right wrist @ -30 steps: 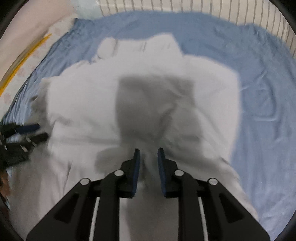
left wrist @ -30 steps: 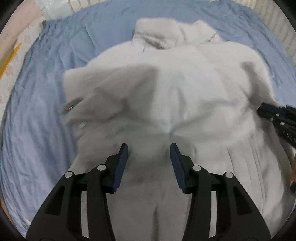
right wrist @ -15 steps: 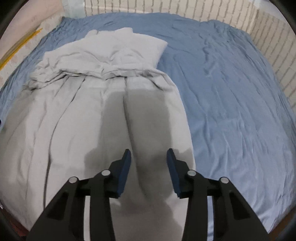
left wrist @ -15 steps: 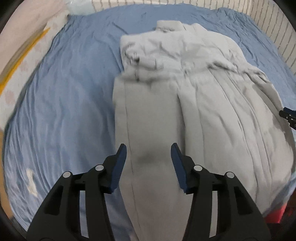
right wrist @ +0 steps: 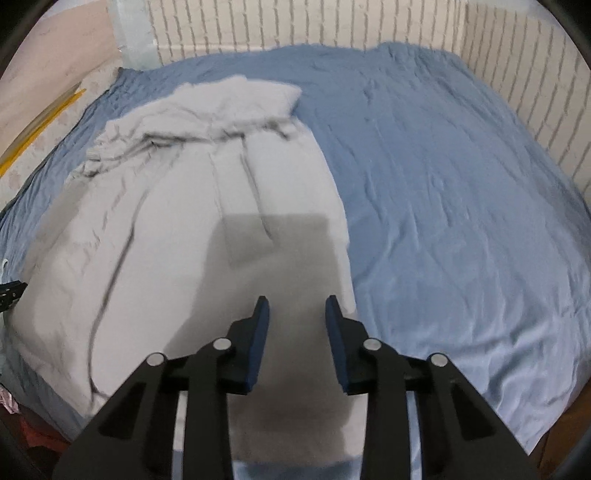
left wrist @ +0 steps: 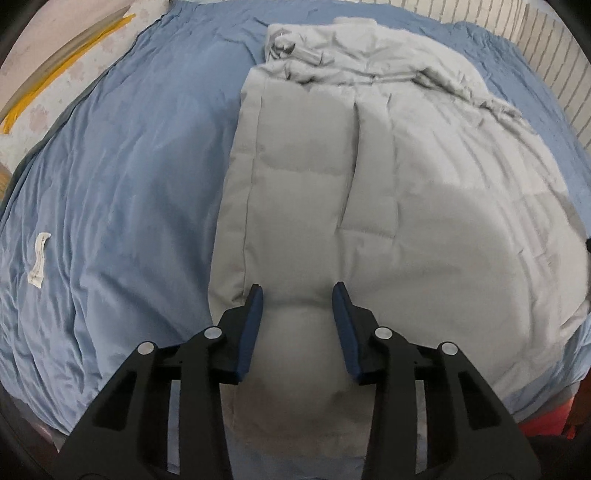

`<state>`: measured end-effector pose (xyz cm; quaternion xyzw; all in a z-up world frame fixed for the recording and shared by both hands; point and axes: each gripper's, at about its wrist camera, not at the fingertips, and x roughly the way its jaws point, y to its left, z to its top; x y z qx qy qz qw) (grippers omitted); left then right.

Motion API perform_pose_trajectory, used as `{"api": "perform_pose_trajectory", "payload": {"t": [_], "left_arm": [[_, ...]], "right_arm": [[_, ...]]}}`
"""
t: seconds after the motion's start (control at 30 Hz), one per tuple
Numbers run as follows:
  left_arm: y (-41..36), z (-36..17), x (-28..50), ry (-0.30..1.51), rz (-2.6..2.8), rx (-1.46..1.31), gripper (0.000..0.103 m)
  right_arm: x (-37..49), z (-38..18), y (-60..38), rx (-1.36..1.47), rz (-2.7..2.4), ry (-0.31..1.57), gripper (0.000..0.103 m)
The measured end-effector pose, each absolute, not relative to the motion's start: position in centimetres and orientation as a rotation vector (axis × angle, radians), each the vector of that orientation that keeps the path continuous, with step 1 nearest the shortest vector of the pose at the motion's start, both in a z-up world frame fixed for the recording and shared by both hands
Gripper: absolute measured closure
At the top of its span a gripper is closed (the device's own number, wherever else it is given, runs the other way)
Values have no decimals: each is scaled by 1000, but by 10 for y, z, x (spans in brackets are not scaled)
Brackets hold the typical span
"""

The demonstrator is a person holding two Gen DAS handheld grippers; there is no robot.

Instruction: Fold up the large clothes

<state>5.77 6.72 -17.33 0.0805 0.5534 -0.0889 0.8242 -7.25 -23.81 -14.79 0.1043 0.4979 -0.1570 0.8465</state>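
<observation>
Blue sheet [left wrist: 122, 206] covers the bed, wrinkled throughout; small white tag [left wrist: 38, 264] lies on it at left in the left wrist view. Red fabric [left wrist: 546, 417] shows below the bed's near edge. Beyond the bed: pale wall with dark stripes [right wrist: 295, 26] at the far side and right; pinkish panel with a yellow strip [left wrist: 62, 70] at far left.

Left tool [left wrist: 297, 293]: fingers spread, nothing between them, over the near hem of the grey garment [left wrist: 332, 192].
Right tool [right wrist: 297, 304]: fingers likewise apart, gripping nothing, above the garment's [right wrist: 166, 206] near right part; tool shadow falls on the cloth.

Garment lies flat on the sheet. Long axis runs near to far: hem nearest the tools, bunched crumpled upper portion [left wrist: 351, 51] at the far end. Lengthwise pleats along the body.
</observation>
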Motion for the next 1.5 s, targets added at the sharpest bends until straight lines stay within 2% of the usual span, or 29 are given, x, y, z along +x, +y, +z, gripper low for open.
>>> {"api": "perform_pose_trajectory", "payload": {"t": [0.1,0.47,0.67,0.77,0.8,0.83,0.87,0.9,0.93,0.97,1.03,1.13,1.33,1.5], "left_arm": [[64,-193,62,1199,-184,195,64],[68,-221,76,1213,-202,161,64],[86,-202,62,1168,-193,140,65],[98,-184,44,1118,-209,103,54],[101,-179,39,1104,-211,96,48],[105,-174,32,1086,-211,90,38],[106,-171,25,1066,-203,92,32],[110,-167,18,1041,-183,100,22],[113,-164,12,1026,-172,106,16],[116,-163,7,1016,-163,110,16],[126,-160,-4,1008,-152,106,16],[139,-155,-17,1004,-154,78,16],[140,-155,-25,1004,-151,61,12],[137,-158,-20,997,-141,48,8]], "right_arm": [[-77,-170,-244,254,-335,1092,75],[-51,-225,-230,167,-335,1137,76],[-62,-208,-234,221,-334,1084,73],[-83,-185,-236,268,-314,988,71],[-91,-179,-236,273,-324,952,65],[-98,-174,-235,276,-333,919,53],[-103,-171,-235,277,-339,899,47],[-108,-168,-234,271,-352,875,40],[-113,-166,-232,257,-364,860,38],[-116,-165,-232,247,-373,855,36],[-122,-164,-231,234,-407,845,24],[-128,-160,-230,236,-430,821,16],[-135,-142,-213,120,-449,778,7],[-135,-148,-211,75,-456,814,7]]}}
